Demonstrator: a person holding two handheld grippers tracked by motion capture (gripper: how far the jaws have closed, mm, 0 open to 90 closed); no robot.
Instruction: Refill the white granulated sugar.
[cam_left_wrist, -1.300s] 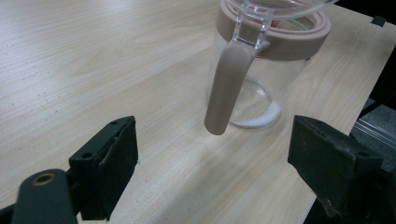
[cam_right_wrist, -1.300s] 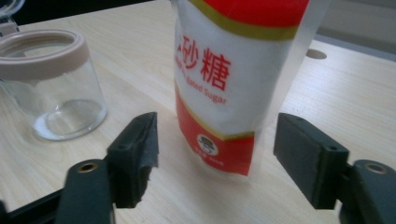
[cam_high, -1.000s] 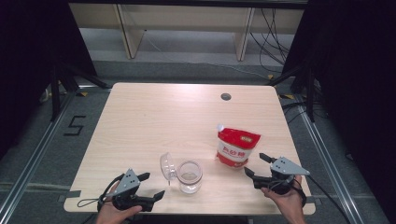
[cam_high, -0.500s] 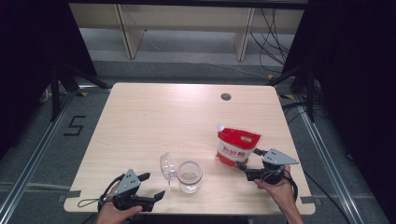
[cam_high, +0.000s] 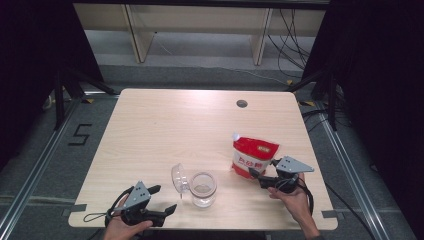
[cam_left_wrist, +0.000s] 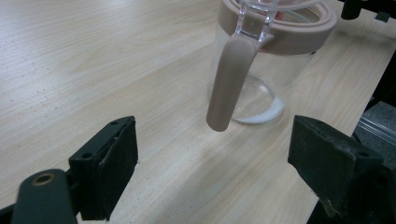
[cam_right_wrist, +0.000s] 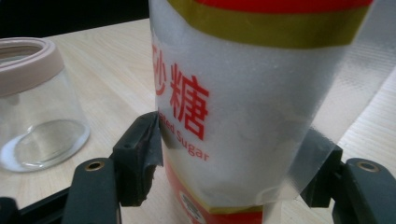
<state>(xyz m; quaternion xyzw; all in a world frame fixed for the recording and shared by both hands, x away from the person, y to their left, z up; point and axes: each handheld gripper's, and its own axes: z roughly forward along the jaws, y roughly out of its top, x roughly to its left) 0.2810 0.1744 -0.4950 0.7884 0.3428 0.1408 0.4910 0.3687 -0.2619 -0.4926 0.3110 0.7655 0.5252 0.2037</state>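
A red and white sugar bag (cam_high: 252, 155) stands upright at the table's front right. My right gripper (cam_high: 261, 169) has its jaws around the bag's lower part; they have just been closing, and in the right gripper view (cam_right_wrist: 233, 158) both pads touch the bag (cam_right_wrist: 243, 116). A clear glass jar (cam_high: 202, 189) with a beige rim stands to the bag's left, its hinged lid (cam_high: 179, 177) flipped open. My left gripper (cam_high: 164, 198) rests at the front edge, open with nothing in it, pointing at the jar (cam_left_wrist: 266, 70) and its beige clasp (cam_left_wrist: 231, 84). A little white powder lies in the jar's bottom.
The light wooden table (cam_high: 175, 130) has a round cable hole (cam_high: 242, 103) near its far edge. Metal floor rails run along both sides, and shelving with cables stands beyond the table. A person's hands hold both grippers at the front edge.
My right gripper has moved left and forward to the sugar bag, and its jaws now sit around the bag's base. The left gripper, the jar and the bag have stayed put.
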